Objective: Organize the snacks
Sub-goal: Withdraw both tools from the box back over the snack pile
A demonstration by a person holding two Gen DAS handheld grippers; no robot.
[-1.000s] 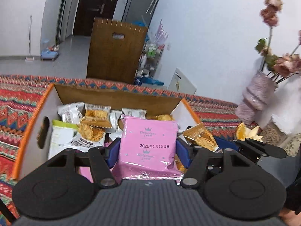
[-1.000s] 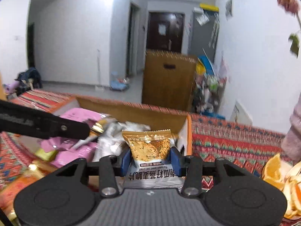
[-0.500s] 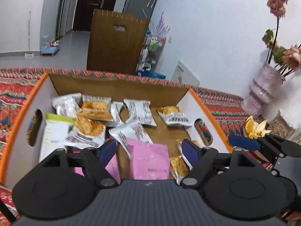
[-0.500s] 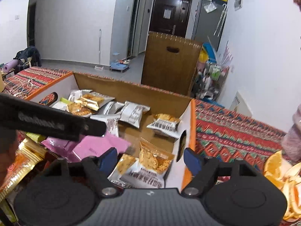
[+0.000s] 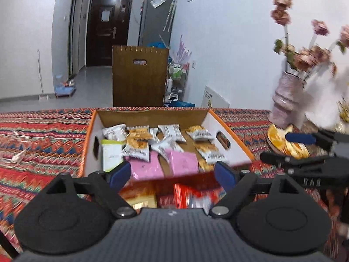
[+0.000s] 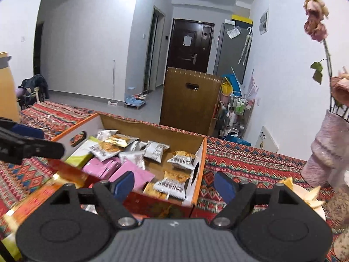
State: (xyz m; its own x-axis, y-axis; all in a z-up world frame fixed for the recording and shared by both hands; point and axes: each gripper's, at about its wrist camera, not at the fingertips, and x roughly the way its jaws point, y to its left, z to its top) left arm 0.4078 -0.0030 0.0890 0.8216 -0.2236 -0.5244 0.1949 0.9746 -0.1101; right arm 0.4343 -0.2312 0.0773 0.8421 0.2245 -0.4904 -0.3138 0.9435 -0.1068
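A white cardboard box with an orange rim (image 5: 231,135) (image 6: 204,152) sits on the patterned tablecloth and holds several snack packets. Among them are pink packets (image 5: 184,163) (image 6: 130,172) and silver-and-gold packets (image 5: 137,146) (image 6: 174,183). My left gripper (image 5: 172,175) hovers short of the box's near wall, its jaws opening with nothing between them. My right gripper (image 6: 174,185) hangs near the box's right front corner, jaws also opening and empty. A red snack box (image 5: 187,194) (image 6: 152,205) lies just under both grippers, blurred in the left wrist view.
A pink vase of dried flowers (image 5: 285,100) (image 6: 325,152) stands right of the box, a plate of orange peel (image 5: 281,139) (image 6: 305,194) in front of it. A brown chair back (image 5: 139,76) rises behind the table. Clear plastic (image 5: 13,148) lies at far left.
Each gripper let go of its packet, pink on the left and gold on the right. Both packets now lie in the box. Both grippers drew back and up with wider jaws.
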